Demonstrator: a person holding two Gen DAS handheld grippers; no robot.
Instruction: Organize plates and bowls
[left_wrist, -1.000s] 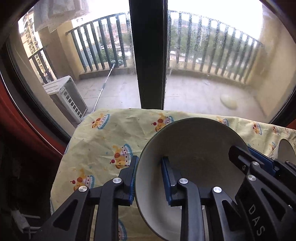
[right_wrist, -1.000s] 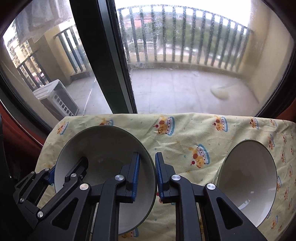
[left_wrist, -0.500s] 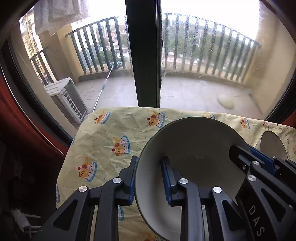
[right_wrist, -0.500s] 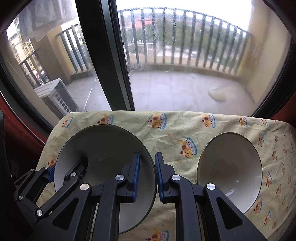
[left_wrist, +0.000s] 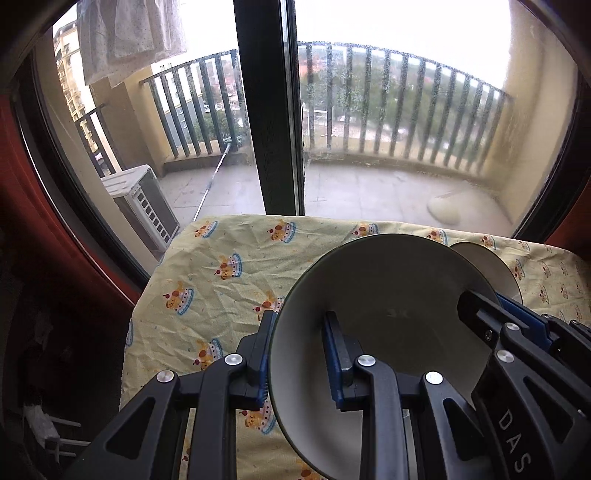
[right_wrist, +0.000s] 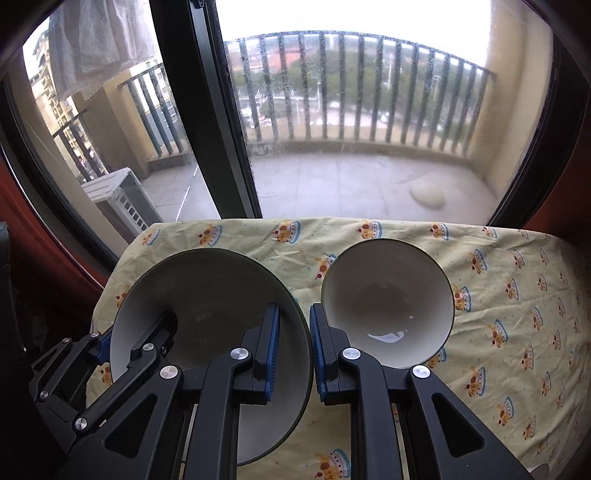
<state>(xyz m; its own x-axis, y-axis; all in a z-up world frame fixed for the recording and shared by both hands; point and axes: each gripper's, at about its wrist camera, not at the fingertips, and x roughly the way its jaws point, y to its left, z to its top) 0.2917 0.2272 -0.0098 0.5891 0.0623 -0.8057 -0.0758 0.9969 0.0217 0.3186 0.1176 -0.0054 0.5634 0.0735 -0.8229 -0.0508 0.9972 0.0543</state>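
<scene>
A large pale bowl (left_wrist: 388, 302) with a dark rim hangs tilted above the yellow printed tablecloth (left_wrist: 221, 280). My left gripper (left_wrist: 299, 354) is shut on its left rim. My right gripper (right_wrist: 295, 347) is shut on its right rim, with one finger inside the large bowl (right_wrist: 207, 295) and one outside. Each gripper also shows in the other view: the right gripper (left_wrist: 517, 332) and the left gripper (right_wrist: 122, 339). A smaller white bowl (right_wrist: 388, 299) stands on the cloth (right_wrist: 517, 295) just right of the held bowl. From the left wrist, this small bowl (left_wrist: 491, 266) is half hidden behind it.
The table's far edge meets a glass door with a dark upright frame (left_wrist: 269, 110). Beyond the glass lie a balcony railing (right_wrist: 369, 92) and an air-conditioner unit (left_wrist: 144, 199). A dark red wall (left_wrist: 44, 258) runs past the table's left edge.
Both grippers have risen and shifted right with the large bowl held between them. The small bowl now sits close beside the large one, and more cloth shows at the left.
</scene>
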